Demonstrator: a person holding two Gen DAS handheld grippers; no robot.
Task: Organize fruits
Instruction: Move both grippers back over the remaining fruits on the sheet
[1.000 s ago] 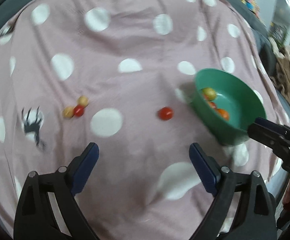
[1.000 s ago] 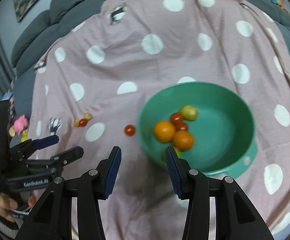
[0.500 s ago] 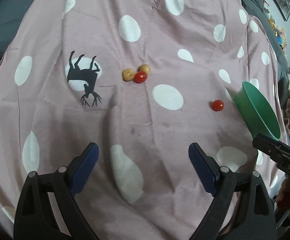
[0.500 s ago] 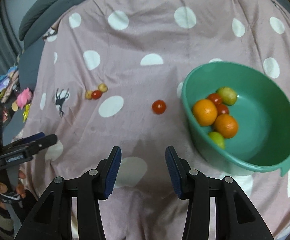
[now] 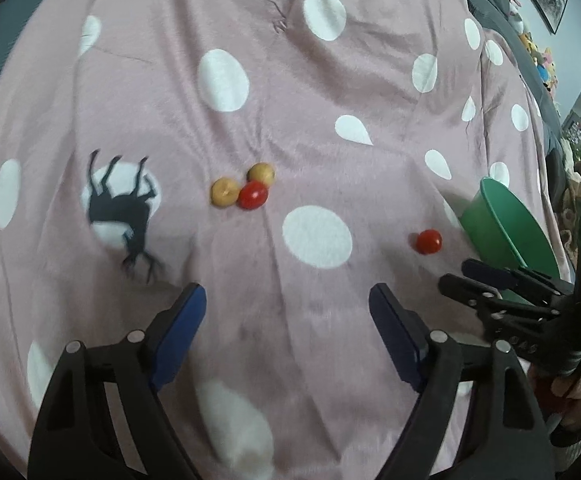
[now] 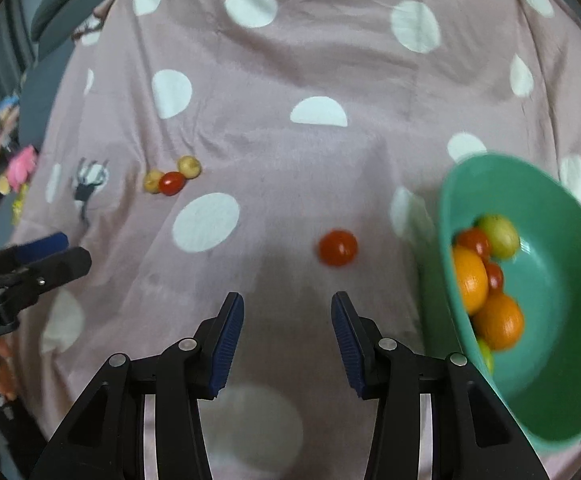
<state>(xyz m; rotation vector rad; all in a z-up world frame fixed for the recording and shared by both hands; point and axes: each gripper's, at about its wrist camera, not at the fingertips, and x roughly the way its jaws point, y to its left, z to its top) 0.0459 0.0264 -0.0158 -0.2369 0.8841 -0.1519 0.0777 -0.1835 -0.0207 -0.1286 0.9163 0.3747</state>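
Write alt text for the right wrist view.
An open, empty claw hovers over a pink polka-dot blanket, just short of a lone red tomato. A green bowl of fruit sits at right.

Right gripper [image 6: 287, 312] with jaws apart and empty over pink spotted blanket [image 6: 330, 72], lone red tomato [image 6: 337, 247] just ahead, green bowl [image 6: 562, 380] of fruit at blanket's right edge

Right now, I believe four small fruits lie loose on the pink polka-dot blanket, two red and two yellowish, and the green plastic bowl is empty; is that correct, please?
Not quite: the green plastic bowl is not empty. The right wrist view shows oranges, red fruits and greenish ones inside it. The rest holds: a lone red fruit and a cluster of one red fruit between two yellowish ones lie loose on the pink polka-dot blanket.
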